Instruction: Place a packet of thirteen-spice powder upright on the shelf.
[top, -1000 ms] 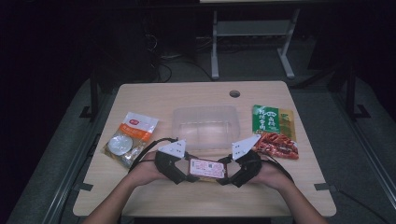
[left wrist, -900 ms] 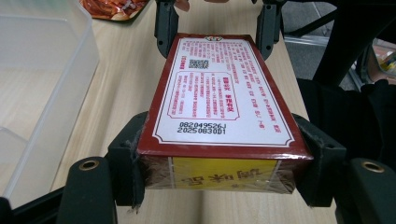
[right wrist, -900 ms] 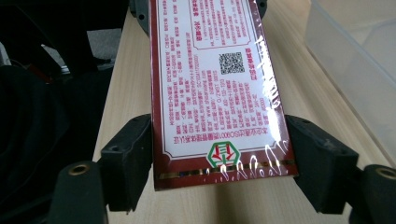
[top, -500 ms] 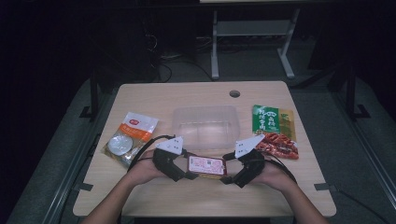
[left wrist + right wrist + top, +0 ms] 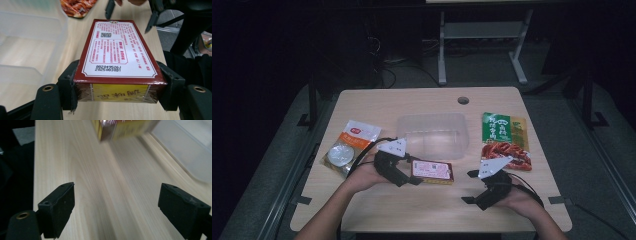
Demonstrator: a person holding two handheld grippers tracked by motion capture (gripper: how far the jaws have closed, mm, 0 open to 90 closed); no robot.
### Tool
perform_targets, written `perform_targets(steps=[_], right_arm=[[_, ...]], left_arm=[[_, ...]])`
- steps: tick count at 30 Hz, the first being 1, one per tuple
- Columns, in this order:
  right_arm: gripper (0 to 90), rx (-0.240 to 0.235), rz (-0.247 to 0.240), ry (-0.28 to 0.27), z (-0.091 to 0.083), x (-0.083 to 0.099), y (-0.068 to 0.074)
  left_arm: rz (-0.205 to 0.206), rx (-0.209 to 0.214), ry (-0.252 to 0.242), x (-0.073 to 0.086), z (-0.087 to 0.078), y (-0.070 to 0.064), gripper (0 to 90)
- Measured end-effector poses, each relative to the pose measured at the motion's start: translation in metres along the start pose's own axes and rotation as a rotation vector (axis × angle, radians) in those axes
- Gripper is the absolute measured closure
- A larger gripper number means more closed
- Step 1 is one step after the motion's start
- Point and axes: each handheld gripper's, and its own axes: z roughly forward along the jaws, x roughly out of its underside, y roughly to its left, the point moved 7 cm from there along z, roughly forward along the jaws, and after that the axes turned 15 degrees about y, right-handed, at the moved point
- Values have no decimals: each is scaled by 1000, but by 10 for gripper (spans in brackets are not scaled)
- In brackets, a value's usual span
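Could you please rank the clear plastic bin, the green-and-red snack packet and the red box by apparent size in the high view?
1. clear plastic bin
2. green-and-red snack packet
3. red box

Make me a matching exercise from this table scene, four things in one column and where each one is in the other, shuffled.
Things
1 red box
2 clear tub
3 green and red packet
4 orange pouch

Places
A table's far middle
B right of the tub
C between the left gripper jaws
D left of the tub

Pairs: 1-C, 2-A, 3-B, 4-D
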Motion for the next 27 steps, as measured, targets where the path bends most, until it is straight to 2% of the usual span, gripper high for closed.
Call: perform_targets(steps=[1,5,10,12,15,16,20,22,23,27], right_arm=[[138,20,25,5,-1,7,0],[139,53,48,-3,-2,15,-1],[139,62,48,-14,-3,13,-1],[139,64,39,-5,-1,13,-1],[138,76,28,16,3,15,0],[138,76,28,16,3,15,0],[139,70,25,16,4,14,0],[139,74,22,15,4,14,-1],[139,74,23,13,4,14,-1],[139,75,28,5,3,13,-2]], left_arm=[[-8,-6,0,-4,-3,5,316],[-19,-10,0,-15,-9,15,316],[-13,-22,20,-32,-16,27,316],[-15,-20,24,-36,-17,30,316],[-11,-34,37,-48,-21,41,316],[-11,-34,37,-48,-21,41,316],[-16,-56,68,-56,-22,59,316],[-18,-59,68,-58,-23,62,316],[-21,-63,72,-61,-25,69,316],[-26,-75,75,-66,-27,81,316]])
